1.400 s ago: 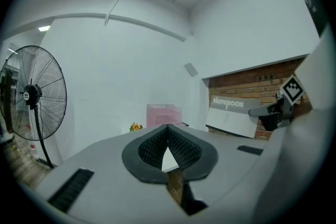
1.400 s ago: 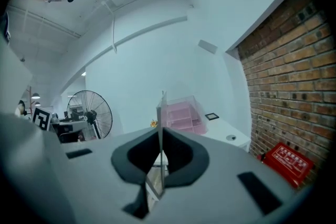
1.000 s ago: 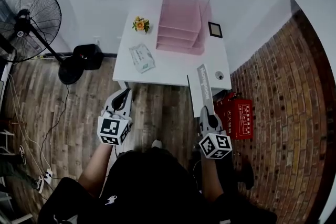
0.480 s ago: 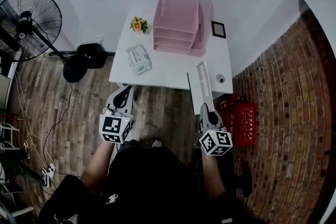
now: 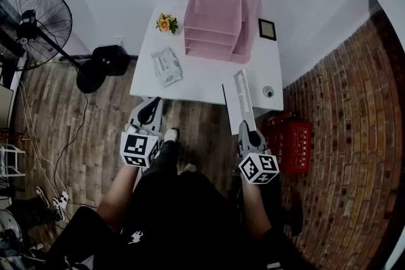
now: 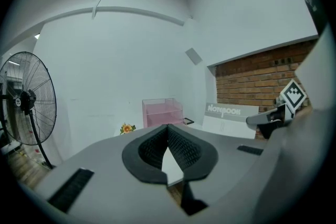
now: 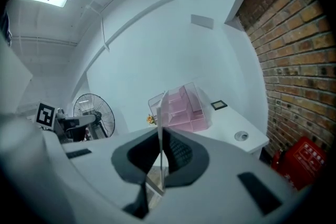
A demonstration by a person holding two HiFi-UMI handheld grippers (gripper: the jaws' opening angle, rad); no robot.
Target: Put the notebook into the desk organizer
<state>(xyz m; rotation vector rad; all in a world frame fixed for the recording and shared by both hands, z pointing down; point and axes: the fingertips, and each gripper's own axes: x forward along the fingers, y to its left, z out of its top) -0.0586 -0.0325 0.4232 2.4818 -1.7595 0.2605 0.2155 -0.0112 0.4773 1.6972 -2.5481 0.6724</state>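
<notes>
White worktop [image 5: 202,82] carries the pink desk organizer [image 5: 218,19] at its back; the right gripper [image 5: 247,131] is clamped on the notebook [image 5: 243,98] over the worktop's front edge, the left gripper [image 5: 147,112] closed and empty.

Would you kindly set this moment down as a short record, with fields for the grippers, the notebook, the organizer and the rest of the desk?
left gripper: shut, empty, over the floor just before the desk
right gripper: shut on the notebook
notebook: held on edge over the desk's front right part
desk organizer: pink, see-through, at the back of the desk, apart from the notebook
also on desk: tissue pack, flowers, small framed picture
task state: notebook not yet in the organizer
</notes>
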